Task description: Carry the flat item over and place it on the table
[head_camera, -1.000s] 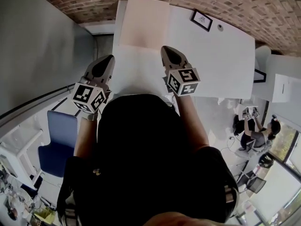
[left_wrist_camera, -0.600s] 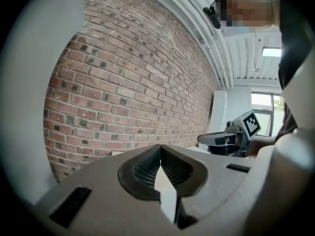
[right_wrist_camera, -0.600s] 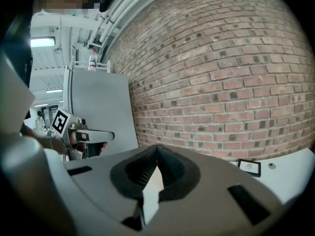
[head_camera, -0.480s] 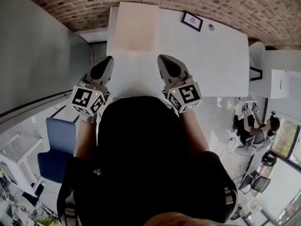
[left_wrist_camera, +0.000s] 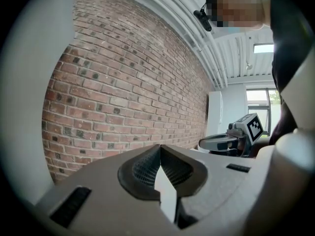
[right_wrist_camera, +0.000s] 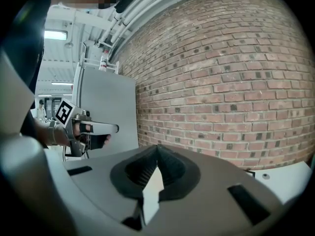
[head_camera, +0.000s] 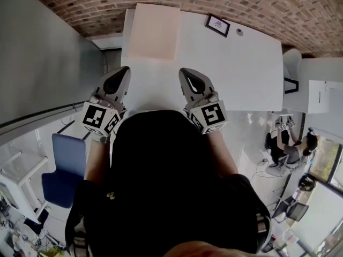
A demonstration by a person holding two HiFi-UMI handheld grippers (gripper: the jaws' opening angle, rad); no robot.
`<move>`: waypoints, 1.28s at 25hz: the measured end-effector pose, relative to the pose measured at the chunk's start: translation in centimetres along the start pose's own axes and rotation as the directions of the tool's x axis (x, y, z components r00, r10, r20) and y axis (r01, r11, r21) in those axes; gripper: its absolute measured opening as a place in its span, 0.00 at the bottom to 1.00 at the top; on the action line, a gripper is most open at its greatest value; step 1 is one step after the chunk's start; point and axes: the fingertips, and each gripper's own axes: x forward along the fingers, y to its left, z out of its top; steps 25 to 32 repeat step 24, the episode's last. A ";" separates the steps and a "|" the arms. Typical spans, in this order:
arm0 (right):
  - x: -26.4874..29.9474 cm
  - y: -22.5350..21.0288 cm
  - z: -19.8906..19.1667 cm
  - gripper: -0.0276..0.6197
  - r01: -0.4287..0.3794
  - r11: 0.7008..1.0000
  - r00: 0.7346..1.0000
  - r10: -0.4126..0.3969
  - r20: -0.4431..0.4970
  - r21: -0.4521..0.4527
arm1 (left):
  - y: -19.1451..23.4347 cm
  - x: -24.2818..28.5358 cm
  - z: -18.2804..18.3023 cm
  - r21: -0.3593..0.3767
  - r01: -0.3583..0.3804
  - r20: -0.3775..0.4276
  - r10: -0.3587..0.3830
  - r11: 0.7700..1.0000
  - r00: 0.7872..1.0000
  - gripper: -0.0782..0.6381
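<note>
Head view shows left gripper (head_camera: 123, 70) and right gripper (head_camera: 185, 72) clamped on the pale flat rectangular sheet's (head_camera: 153, 39) near edge, its long axis pointing toward the red brick wall (head_camera: 246, 4).

The flat pale rectangular board (head_camera: 153, 58) reaches over the left part of the white bench (head_camera: 241, 74), its far end toward the red brick wall (head_camera: 257, 4) behind. The left tongs (head_camera: 123, 73) and right tongs (head_camera: 186, 75) clamp its near edge, side by side. A small black-framed picture (head_camera: 217, 24) sits on the bench right of the board, near the wall. A blue chair (head_camera: 64, 165) stands nearer, at the left.
</note>
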 end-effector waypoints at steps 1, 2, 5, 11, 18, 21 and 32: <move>0.0 0.0 -0.1 0.06 -0.003 1.000 1.000 0.003 -0.002 0.005 | 0.0 -0.1 0.1 0.003 -0.005 0.001 0.005 1.000 1.000 0.12; 0.0 0.0 -0.2 0.06 -0.006 1.000 1.000 0.006 -0.004 0.010 | -0.1 -0.2 0.1 0.002 -0.007 0.003 0.007 1.000 1.000 0.12; 0.0 0.1 -0.4 0.06 -0.009 1.000 1.000 0.009 -0.006 0.019 | -0.2 -0.6 0.4 -0.009 -0.010 0.018 0.010 1.000 1.000 0.12; 0.2 -0.1 -0.8 0.06 -0.002 0.999 1.000 0.002 -0.015 0.033 | -0.5 -0.9 0.9 0.009 -0.010 0.021 0.010 1.000 1.000 0.12; 0.6 -0.2 -0.6 0.06 -0.005 1.000 1.000 0.006 -0.021 0.031 | -1.5 -0.8 1.0 0.057 0.005 -0.003 -0.005 0.998 1.000 0.11; 0.8 -0.1 -0.5 0.06 -0.010 1.000 1.000 0.011 -0.010 0.029 | -1.9 -0.9 1.2 0.045 0.025 0.002 -0.025 0.999 1.000 0.11; 1.1 0.0 -0.6 0.06 -0.012 0.999 1.000 0.012 -0.005 0.029 | -2.2 -0.9 1.3 0.048 0.046 0.007 -0.046 0.998 0.999 0.11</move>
